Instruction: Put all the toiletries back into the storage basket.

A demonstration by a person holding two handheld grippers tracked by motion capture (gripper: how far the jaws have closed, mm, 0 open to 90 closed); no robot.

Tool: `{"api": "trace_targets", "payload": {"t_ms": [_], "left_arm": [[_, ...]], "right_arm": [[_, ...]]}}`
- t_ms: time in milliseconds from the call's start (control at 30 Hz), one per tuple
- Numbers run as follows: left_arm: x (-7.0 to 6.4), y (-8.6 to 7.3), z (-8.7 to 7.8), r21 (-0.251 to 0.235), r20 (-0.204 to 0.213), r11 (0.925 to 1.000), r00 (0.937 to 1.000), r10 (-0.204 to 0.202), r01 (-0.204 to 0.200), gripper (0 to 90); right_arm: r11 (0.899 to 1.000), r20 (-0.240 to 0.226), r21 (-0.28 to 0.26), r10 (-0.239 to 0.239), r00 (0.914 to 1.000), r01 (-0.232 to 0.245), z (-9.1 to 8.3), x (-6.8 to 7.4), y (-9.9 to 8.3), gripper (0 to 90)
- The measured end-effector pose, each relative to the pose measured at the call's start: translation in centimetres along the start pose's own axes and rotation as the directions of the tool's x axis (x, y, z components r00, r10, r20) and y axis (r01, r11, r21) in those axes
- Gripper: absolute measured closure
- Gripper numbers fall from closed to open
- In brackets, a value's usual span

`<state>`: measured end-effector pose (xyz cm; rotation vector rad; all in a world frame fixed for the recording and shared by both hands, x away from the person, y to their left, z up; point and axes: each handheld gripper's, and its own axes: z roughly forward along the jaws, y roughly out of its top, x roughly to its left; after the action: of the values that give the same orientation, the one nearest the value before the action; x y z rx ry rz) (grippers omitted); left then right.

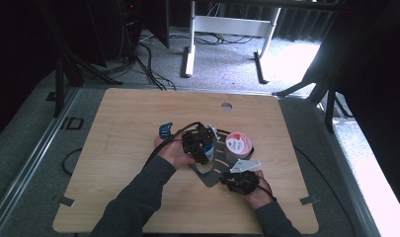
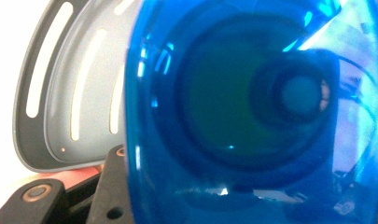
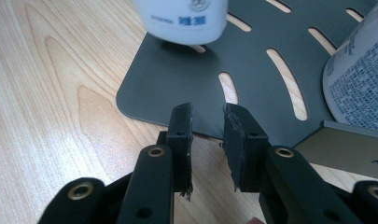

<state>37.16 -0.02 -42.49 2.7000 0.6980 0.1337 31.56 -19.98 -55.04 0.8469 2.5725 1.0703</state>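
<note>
We find the table (image 1: pixel 138 128) across the middle of the high view, light wood, with a small round hole (image 1: pixel 226 105) near its upper edge. Right of centre on it lies a dark grey slotted tray (image 3: pixel 186 79); in the right gripper view its rounded corner sits at centre frame and its slots run toward the upper right.

On the tray, at centre of the high view, stands a white bottle (image 1: pixel 207 160) with blue print; its base shows at the top of the right gripper view, resting on the tray. Just to its right stands a tub (image 1: pixel 238 144) with a pink lid, its printed wall at the right edge of the right gripper view. A small blue cap (image 1: pixel 165 130) lies on the table, left of the bottle.

The left gripper (image 1: pixel 198 143) sits over the top of the bottle at centre of the high view. Its own view has a blue translucent surface pressed close to the lens, so we cannot tell how its jaws stand. The right gripper (image 3: pixel 207 140) is low, at lower centre right of the high view, just off the tray's near corner; its jaws stand slightly apart with nothing between them
</note>
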Motion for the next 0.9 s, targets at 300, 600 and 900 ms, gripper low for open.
{"api": "trace_targets", "payload": {"t_ms": [300,600,900], "left_arm": [[0.7,0.8,-0.1,-0.017,-0.011,0.9992,0.9993,-0.036,0.036,56.2],[1.2,1.5,0.2,-0.017,-0.030,0.9983,0.9979,-0.057,0.056,56.3],[1.7,2.6,0.6,-0.020,-0.041,0.9976,0.9969,-0.067,0.066,56.3]], "right_arm": [[1.000,-0.002,0.002,0.000,1.0000,0.000,0.0,0.0,0.0,72.5],[1.000,-0.002,0.002,0.000,1.0000,0.000,0.0,0.0,0.0,72.6],[1.000,-0.004,0.003,0.001,1.0000,-0.001,0.0,0.0,0.0,72.6]]}}
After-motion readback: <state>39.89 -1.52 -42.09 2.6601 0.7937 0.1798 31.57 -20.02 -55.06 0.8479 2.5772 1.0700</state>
